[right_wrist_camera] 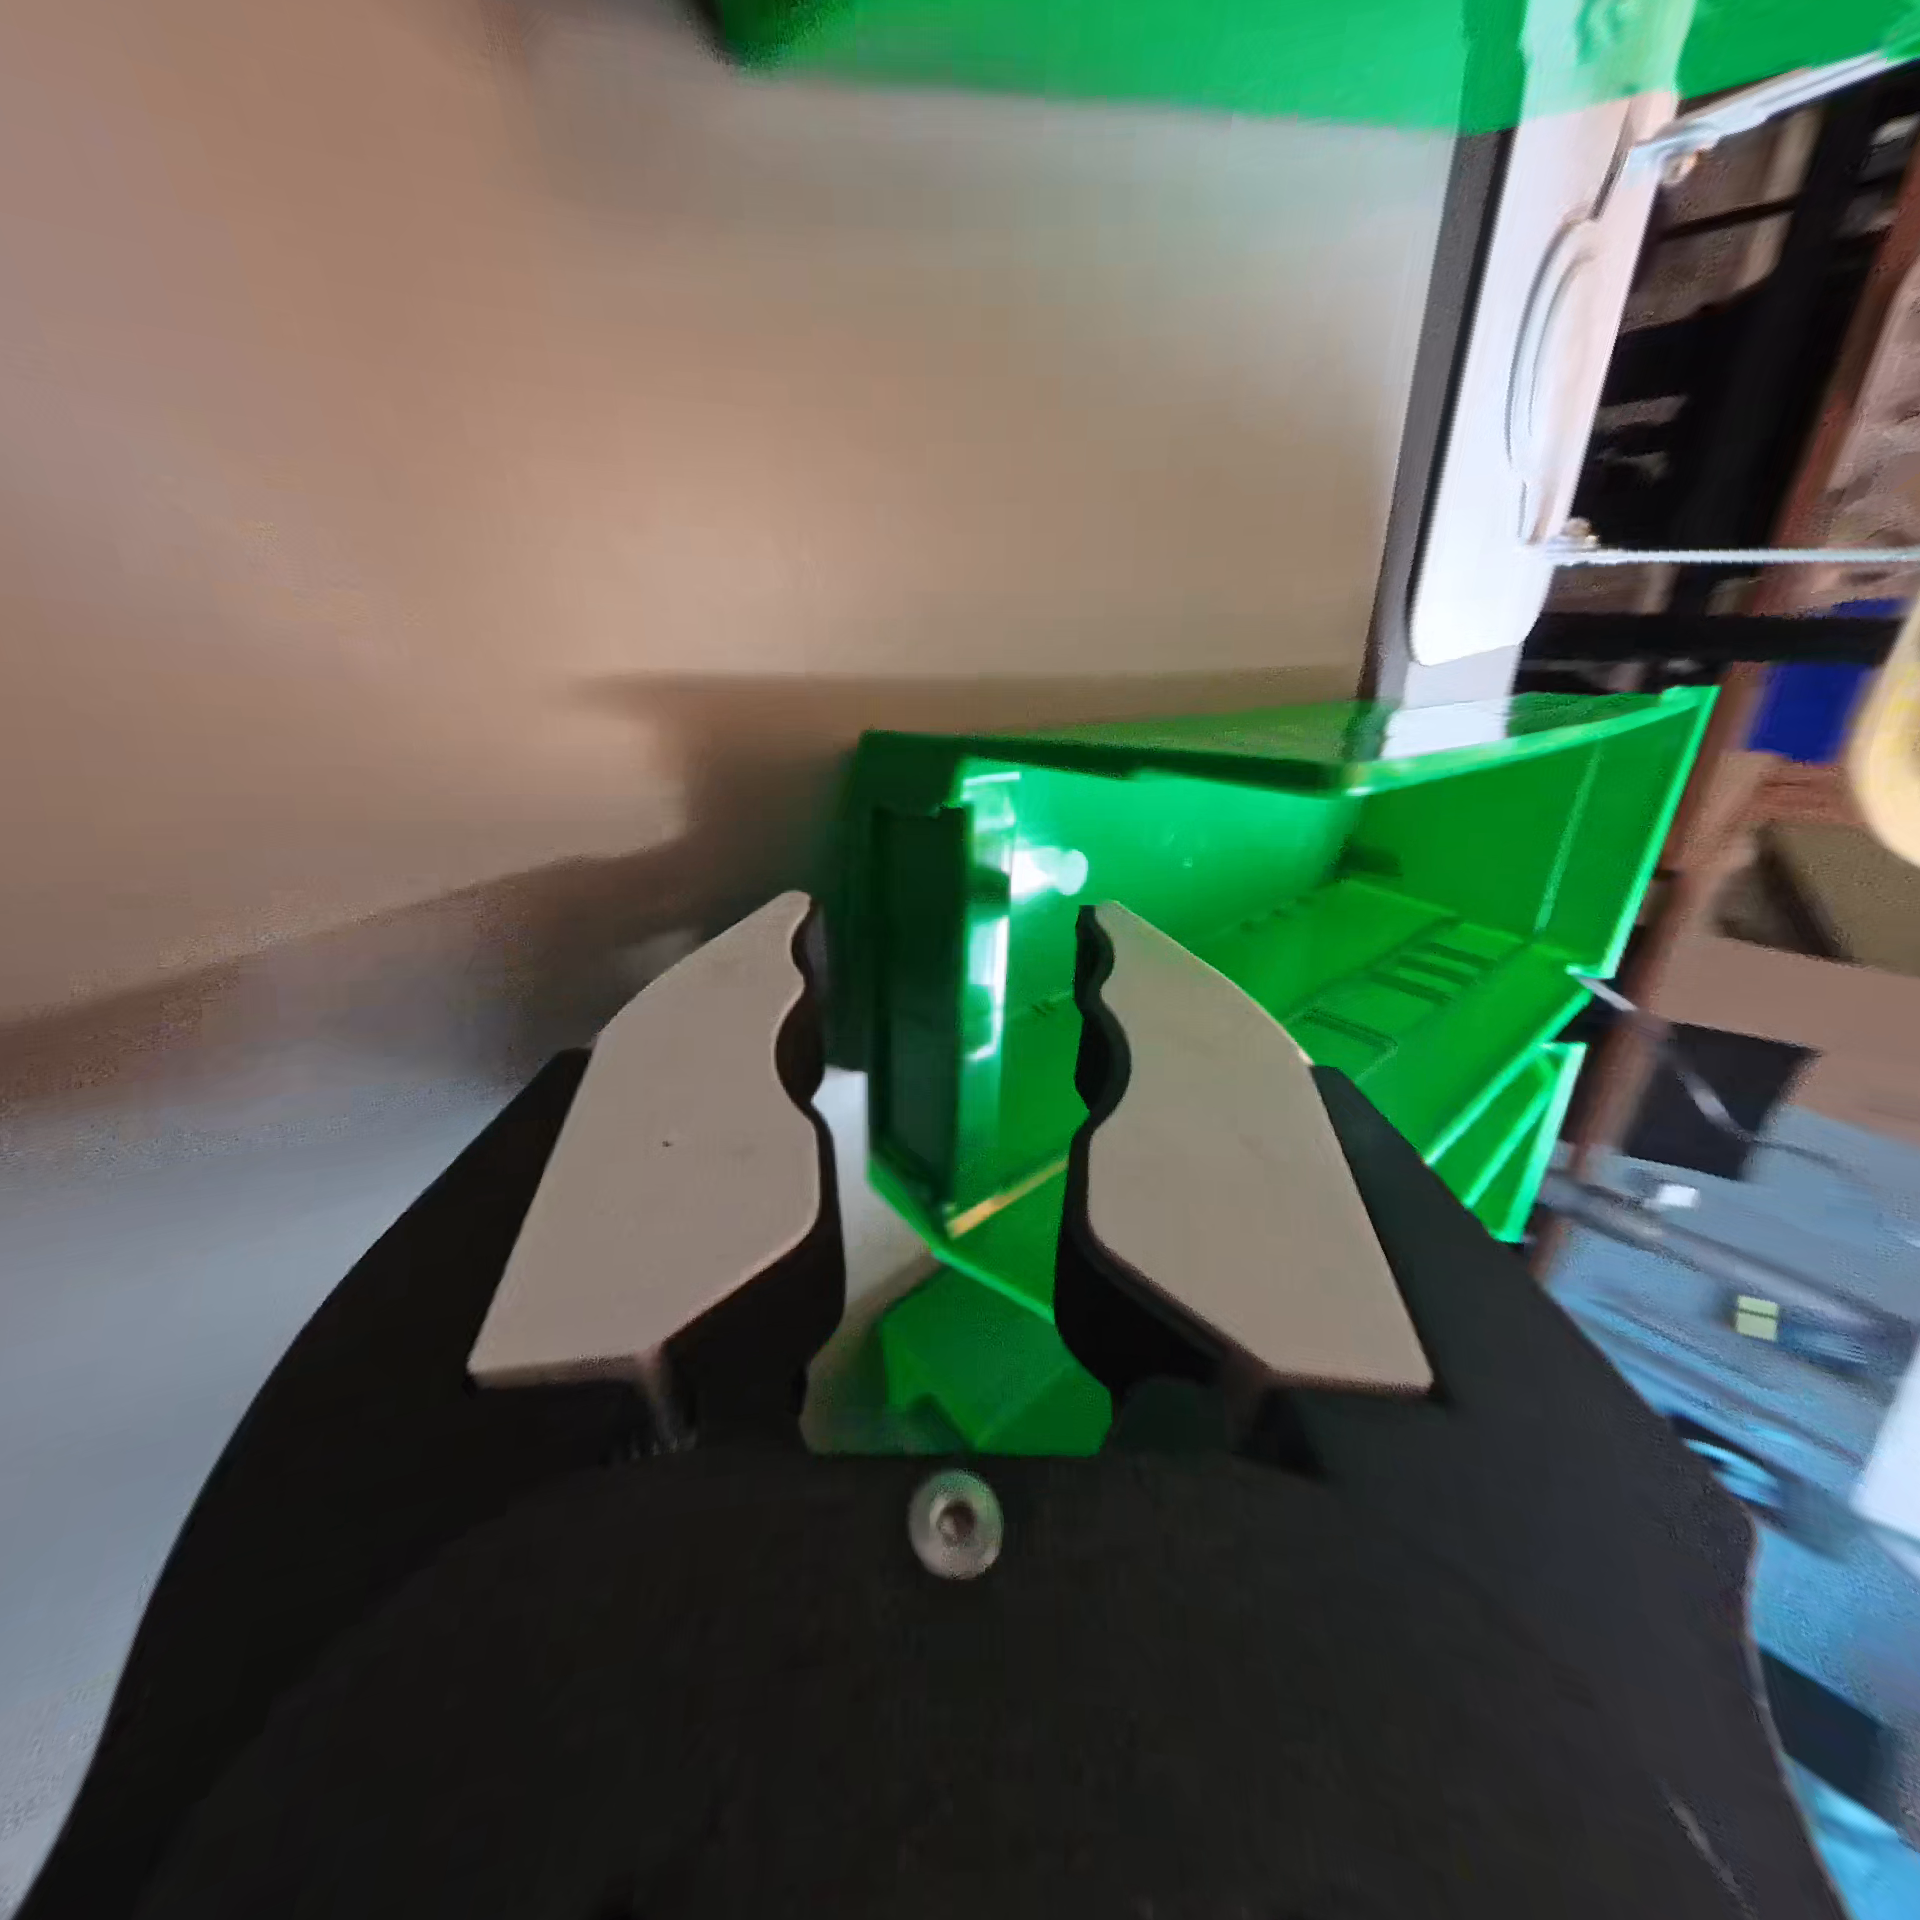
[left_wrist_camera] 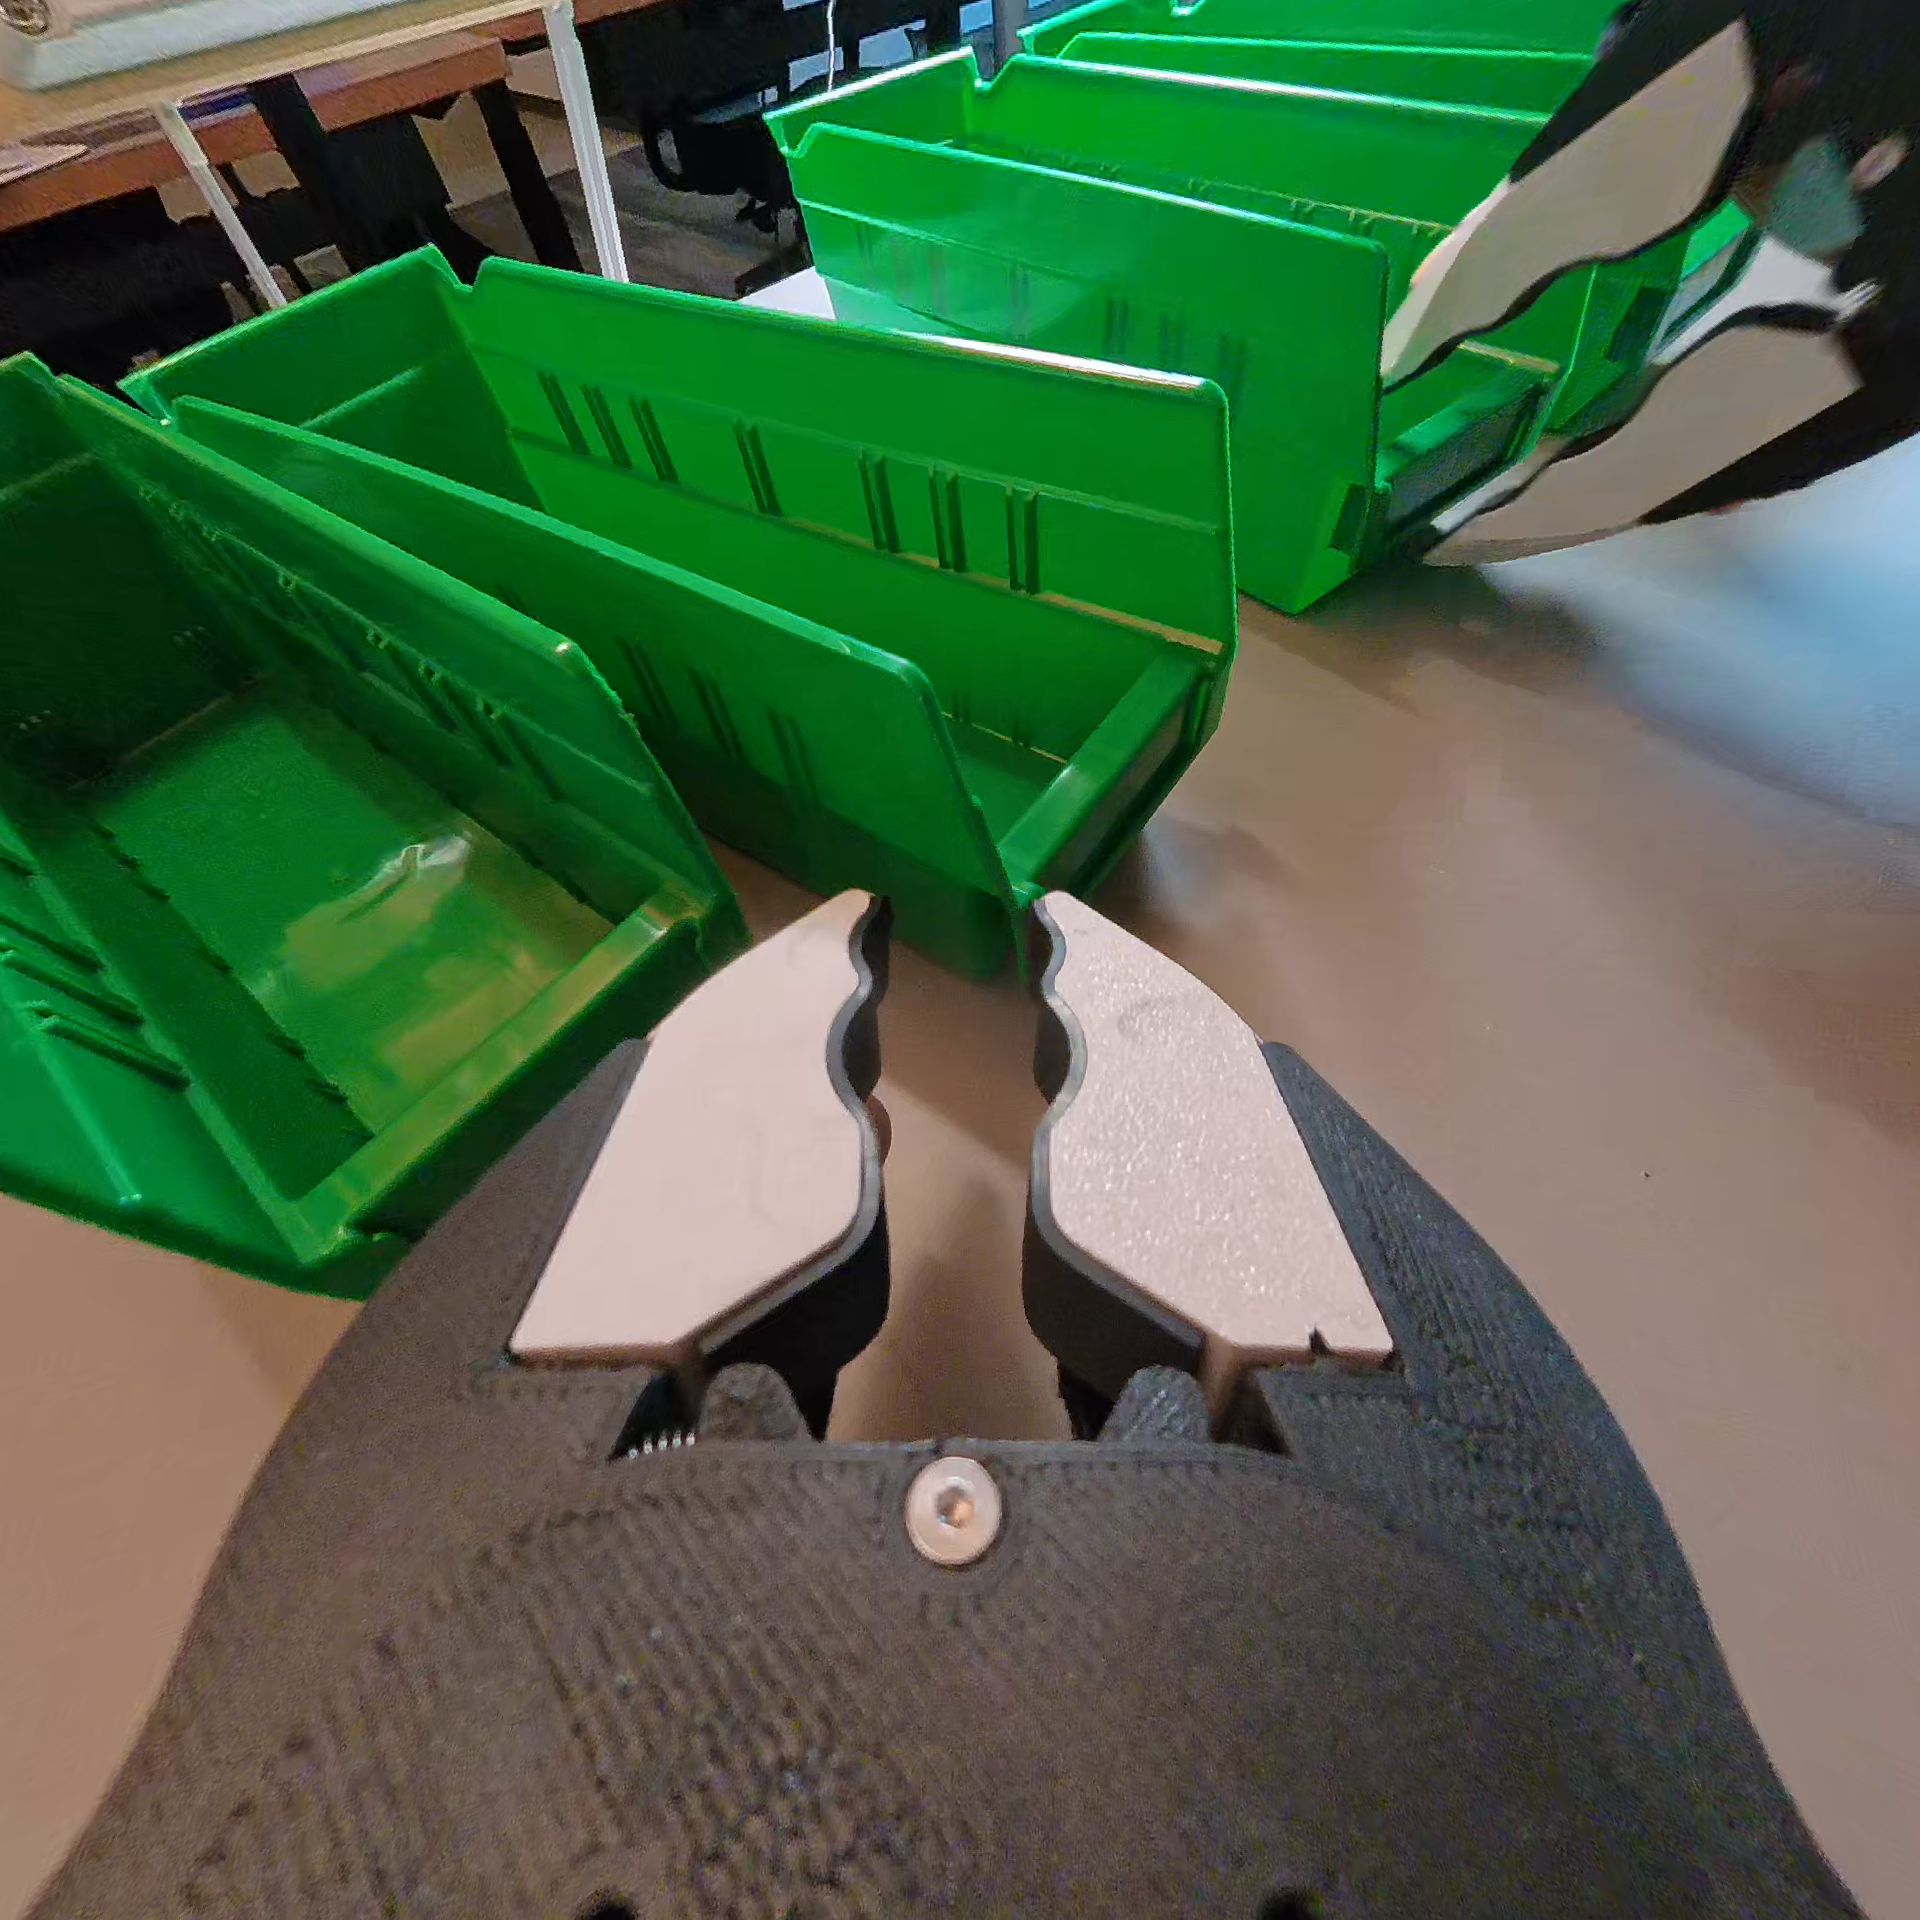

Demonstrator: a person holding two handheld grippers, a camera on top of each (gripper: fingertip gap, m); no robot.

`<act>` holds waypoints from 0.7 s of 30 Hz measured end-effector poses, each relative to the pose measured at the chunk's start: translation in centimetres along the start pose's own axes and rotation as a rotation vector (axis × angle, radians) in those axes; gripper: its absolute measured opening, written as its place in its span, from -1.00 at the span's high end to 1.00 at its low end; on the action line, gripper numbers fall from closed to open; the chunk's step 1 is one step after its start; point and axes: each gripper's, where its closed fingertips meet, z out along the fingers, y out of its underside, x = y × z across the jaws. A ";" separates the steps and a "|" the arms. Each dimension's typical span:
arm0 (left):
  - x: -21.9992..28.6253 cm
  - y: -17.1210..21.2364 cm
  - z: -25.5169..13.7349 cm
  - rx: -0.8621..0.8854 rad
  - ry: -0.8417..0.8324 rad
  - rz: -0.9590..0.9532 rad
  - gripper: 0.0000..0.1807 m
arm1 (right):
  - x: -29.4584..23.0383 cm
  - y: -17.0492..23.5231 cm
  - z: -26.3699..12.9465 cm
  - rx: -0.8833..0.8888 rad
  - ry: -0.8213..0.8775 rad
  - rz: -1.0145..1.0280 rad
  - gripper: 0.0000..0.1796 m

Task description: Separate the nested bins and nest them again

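Several green plastic bins stand in a row on a beige table (left_wrist_camera: 1507,935). My left gripper (left_wrist_camera: 958,925) is open and empty, low over the table, just in front of the near corner of the middle bin (left_wrist_camera: 831,582). Another bin (left_wrist_camera: 343,883) lies to its left. My right gripper (left_wrist_camera: 1418,447) is at the far right, clamped over the front end of the far bin (left_wrist_camera: 1091,270). In the right wrist view the right gripper (right_wrist_camera: 945,935) is rolled sideways and shut on that bin's front wall (right_wrist_camera: 987,1039). The bin's body (right_wrist_camera: 1403,831) stays sharp while the background is blurred.
More green bins (left_wrist_camera: 1299,114) stand behind the held one, and another green edge (right_wrist_camera: 1507,1122) shows beside it. A white flat object (right_wrist_camera: 1538,364) lies near the table's edge. Wooden desks (left_wrist_camera: 312,94) and a white post (left_wrist_camera: 582,135) stand beyond the table. Spacing between my two grippers at the tips: around 20 centimeters. Between my right fingertips and the white flat object (right_wrist_camera: 1538,364) there is roughly 35 centimeters.
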 end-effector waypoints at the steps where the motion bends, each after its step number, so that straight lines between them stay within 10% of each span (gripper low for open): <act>1: -0.1 0.0 -0.1 0.001 0.001 -0.004 0.72 | -0.2 -1.1 -1.3 0.043 -0.028 0.059 0.47; 7: -0.5 -0.7 -0.8 0.028 -0.004 -0.011 0.71 | -1.6 -11.8 -7.7 0.411 -0.076 0.115 0.53; 16: -4.3 -1.0 -3.5 0.037 -0.104 0.129 0.70 | -2.6 -16.7 3.3 0.176 -0.098 -0.023 0.64; 21: -5.5 -1.0 -4.1 0.038 -0.096 0.114 0.71 | -2.4 -16.3 3.0 0.176 -0.083 0.091 0.66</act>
